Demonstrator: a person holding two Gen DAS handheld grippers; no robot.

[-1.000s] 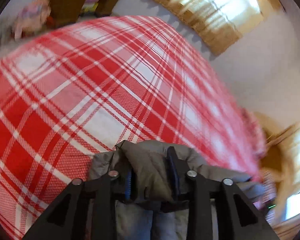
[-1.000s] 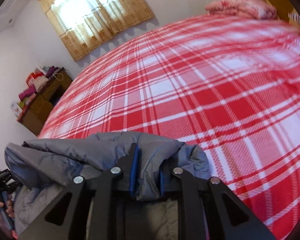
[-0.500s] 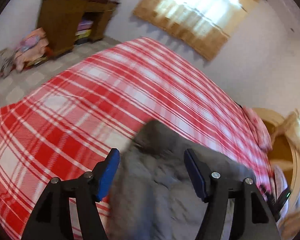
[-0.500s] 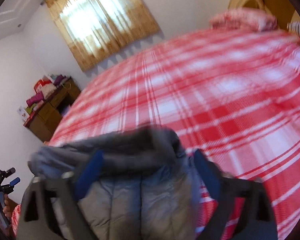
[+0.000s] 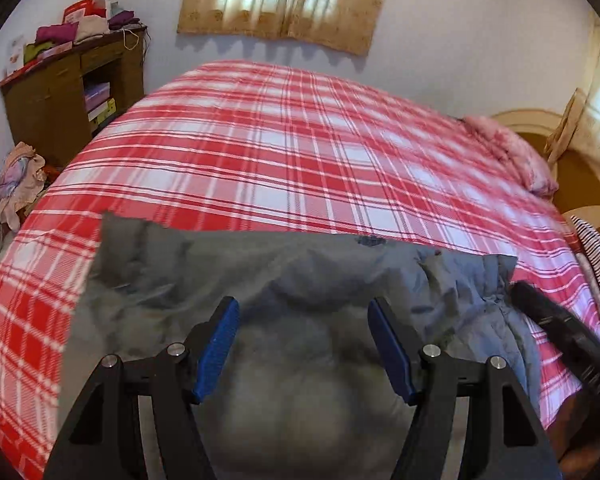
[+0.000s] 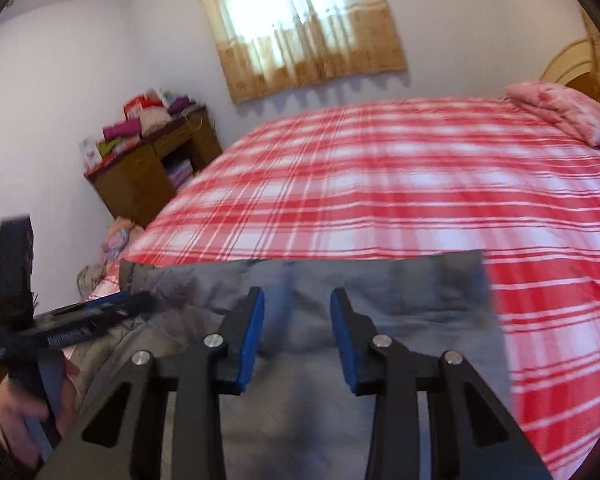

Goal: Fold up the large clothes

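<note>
A grey padded jacket [image 5: 300, 276] lies spread on the near edge of the red-and-white plaid bed [image 5: 292, 152]; it also shows in the right wrist view [image 6: 380, 292]. My left gripper [image 5: 302, 320] is open and empty above the jacket, its blue pads [image 5: 216, 344] wide apart. My right gripper [image 6: 297, 312] is open and empty over the jacket's upper edge. The right gripper shows at the right of the left wrist view [image 5: 556, 328], and the left gripper at the left of the right wrist view [image 6: 72, 320].
A brown wooden cabinet [image 5: 72, 92] with stacked clothes stands left of the bed, clothes heaped on the floor [image 5: 20, 184] beside it. A pink pillow [image 6: 564, 116] lies at the bed's far right by a wooden headboard [image 5: 580, 176]. A curtained window [image 6: 300, 20] is behind.
Both grippers were shut on the jacket's top edge a second ago. They opened, let it drop onto the bed and drew back above it.
</note>
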